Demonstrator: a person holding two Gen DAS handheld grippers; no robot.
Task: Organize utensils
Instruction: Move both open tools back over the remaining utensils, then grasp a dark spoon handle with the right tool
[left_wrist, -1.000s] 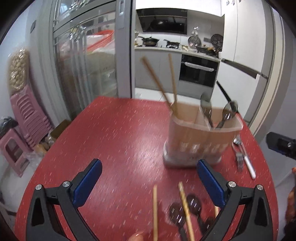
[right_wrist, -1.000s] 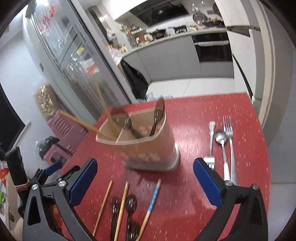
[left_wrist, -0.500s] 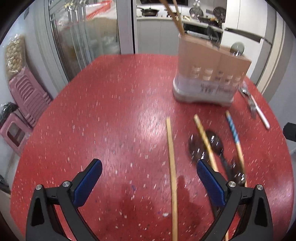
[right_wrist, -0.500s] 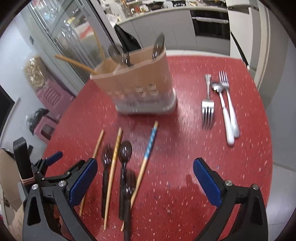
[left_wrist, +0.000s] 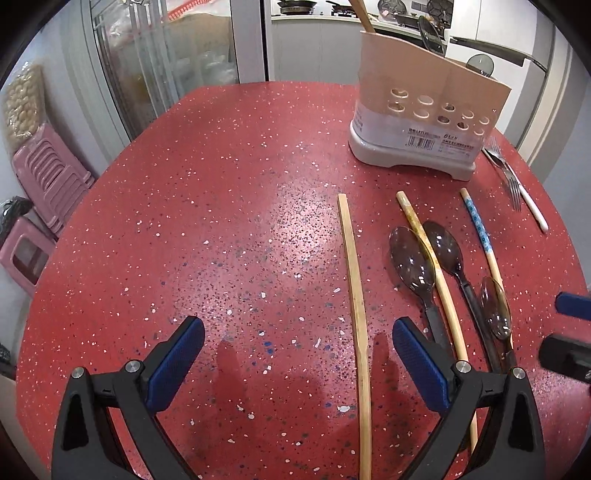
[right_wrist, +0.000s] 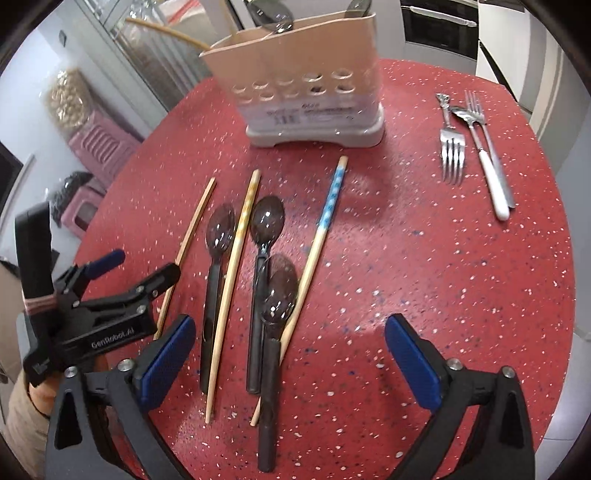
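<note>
The beige utensil holder (right_wrist: 299, 70) stood at the far side of the red counter (right_wrist: 424, 258), with dark spoons and a wooden chopstick poking from its compartments, their tops cut off. Before it lay three chopsticks and three dark spoons (right_wrist: 264, 229); a fork (right_wrist: 451, 147) lay right. The left claw (left_wrist: 295, 365) gaped empty; the right claw (right_wrist: 288, 365), jaws just narrowing slightly, held nothing.

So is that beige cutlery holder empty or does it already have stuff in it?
Partly filled: the holder has dark spoons and a chopstick poking out.
</note>
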